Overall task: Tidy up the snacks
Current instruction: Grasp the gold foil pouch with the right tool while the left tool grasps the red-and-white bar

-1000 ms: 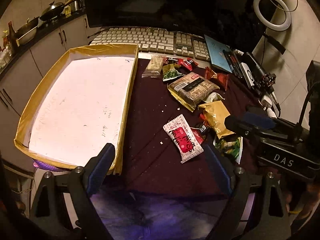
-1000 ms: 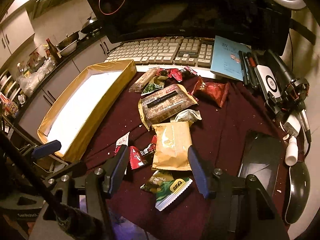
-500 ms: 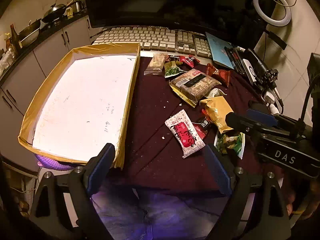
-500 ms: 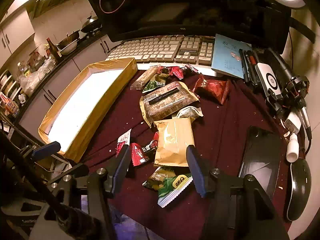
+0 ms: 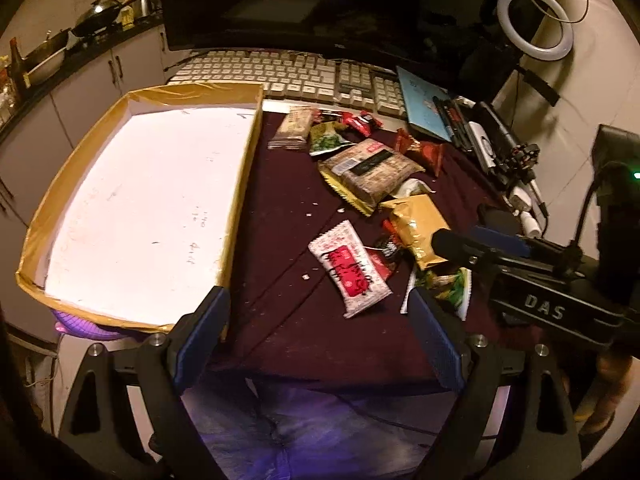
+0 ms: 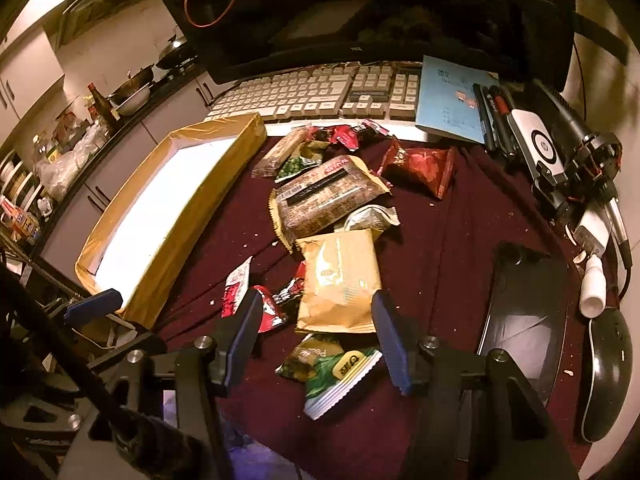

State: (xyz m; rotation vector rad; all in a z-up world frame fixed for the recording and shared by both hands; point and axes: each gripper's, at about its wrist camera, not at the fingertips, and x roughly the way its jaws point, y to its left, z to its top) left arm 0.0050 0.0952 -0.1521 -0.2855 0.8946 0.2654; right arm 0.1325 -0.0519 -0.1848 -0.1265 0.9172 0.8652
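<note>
Snacks lie scattered on a dark maroon cloth [image 6: 440,232], all to the right of a shallow cardboard tray [image 5: 240,184] with tan taped walls and a bare white floor. Nothing sits in the tray.

Just right of the tray's far corner lie a long brown bar wrapper [image 6: 282,152], a green packet [image 6: 298,166] and some small red candies [image 6: 346,134]. Further right of the tray rests a large brown biscuit pack [image 6: 324,198], with a red foil bag [image 6: 424,164] beyond it and a crumpled white wrapper [image 6: 372,218] at its near edge. A gold pouch [image 6: 340,280] lies nearer the camera, overlapping small red-and-black packets [image 6: 280,300]. A white-and-red packet [image 5: 350,266] lies between those and the tray's right wall. A green-and-yellow bag [image 6: 332,368] is nearest of all.

The right gripper [image 6: 314,336] points steeply down over the near end of the pile. Its blue-padded jaws stand about half apart, flanking the lower edge of the gold pouch in the view; the pads press on nothing, and whether they have reached its level I cannot tell.

The left gripper [image 5: 316,336] also tilts downward, hovering off the tray's near right corner above bare cloth. Its jaws are spread wide and hold nothing.

Behind the tray sit a beige keyboard [image 5: 288,72] and a dark monitor [image 5: 280,4]; a blue booklet [image 6: 452,100] lies right of the keyboard.
</note>
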